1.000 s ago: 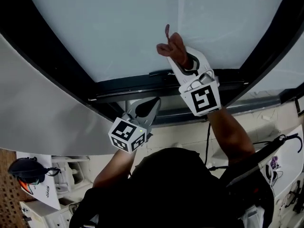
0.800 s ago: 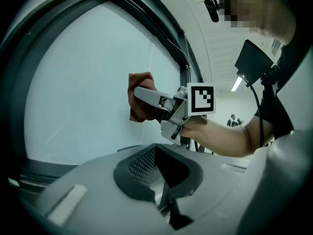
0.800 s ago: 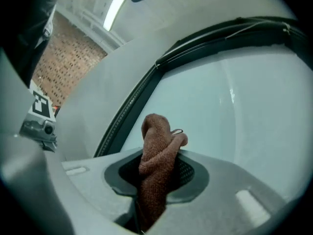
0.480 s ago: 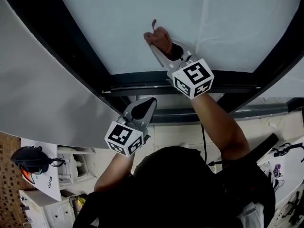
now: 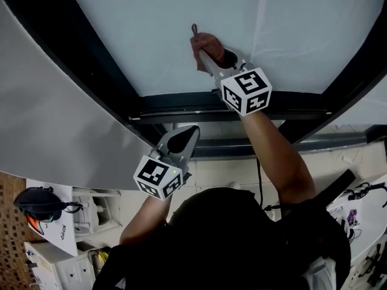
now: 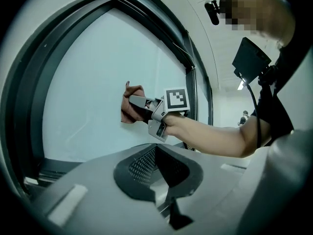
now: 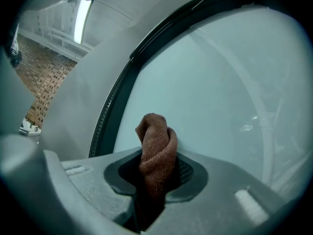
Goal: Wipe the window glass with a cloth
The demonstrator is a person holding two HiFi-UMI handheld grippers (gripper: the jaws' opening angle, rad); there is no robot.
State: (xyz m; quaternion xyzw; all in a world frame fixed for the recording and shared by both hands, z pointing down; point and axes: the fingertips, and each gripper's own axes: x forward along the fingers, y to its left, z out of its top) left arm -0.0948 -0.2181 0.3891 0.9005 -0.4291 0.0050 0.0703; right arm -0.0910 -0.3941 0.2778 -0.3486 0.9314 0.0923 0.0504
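A reddish-brown cloth (image 5: 207, 46) is bunched in my right gripper (image 5: 208, 58), which is shut on it and presses it against the pale window glass (image 5: 181, 23) above the dark lower frame. In the right gripper view the cloth (image 7: 156, 153) stands up between the jaws in front of the glass (image 7: 220, 92). The left gripper view shows the cloth (image 6: 131, 106) against the pane. My left gripper (image 5: 181, 139) hangs lower, below the frame, its jaws shut with nothing between them.
A black window frame (image 5: 199, 110) runs along the bottom of the pane, with dark curved side bars (image 5: 42, 47). A grey wall panel (image 5: 54, 138) lies at the left. Desks with a headset (image 5: 39, 201) and cables sit below.
My right gripper carried the cloth leftward and up across the glass, then slid slightly right. The left gripper shifted a little lower and stayed shut.
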